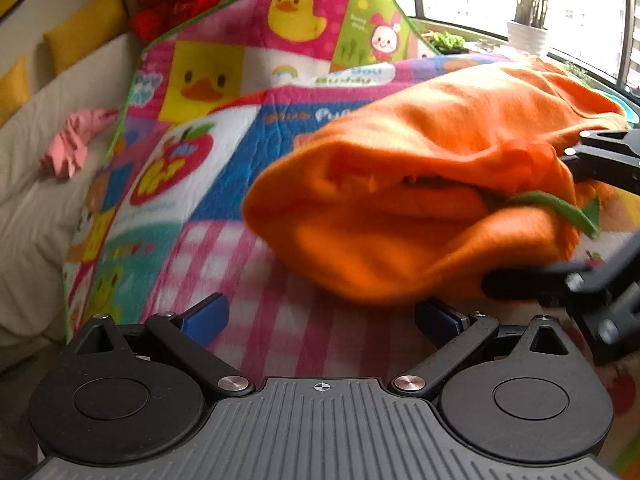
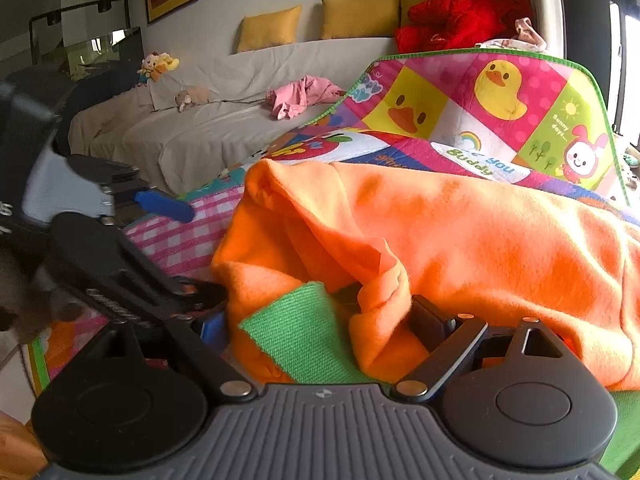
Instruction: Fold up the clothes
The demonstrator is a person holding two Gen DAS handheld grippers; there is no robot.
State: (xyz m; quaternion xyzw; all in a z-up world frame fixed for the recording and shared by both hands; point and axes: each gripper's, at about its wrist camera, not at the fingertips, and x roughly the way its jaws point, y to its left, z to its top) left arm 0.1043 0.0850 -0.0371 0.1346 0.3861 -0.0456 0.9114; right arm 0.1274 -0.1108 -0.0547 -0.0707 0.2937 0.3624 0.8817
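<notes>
An orange fleece garment [image 1: 400,200] with a green band [image 2: 304,340] lies bunched on the patchwork play mat [image 1: 224,264]. My left gripper [image 1: 324,316] is open, its blue pads [image 1: 208,316] spread wide just short of the garment's near fold, with nothing between them. My right gripper [image 2: 320,324] has its jaws wide apart, and the garment's green-banded edge is heaped between them and over its base. In the left wrist view the right gripper [image 1: 540,220] reaches in from the right, one finger above and one below the cloth. The left gripper [image 2: 180,248] shows at the left of the right wrist view.
The mat's far end [image 2: 500,92] stands up behind the garment. A sofa under a beige cover [image 2: 224,128] holds a pink garment [image 2: 300,98], yellow cushions [image 2: 360,14], a red plush [image 2: 460,20] and small toys [image 2: 158,64]. Potted plants [image 1: 528,32] line the window sill.
</notes>
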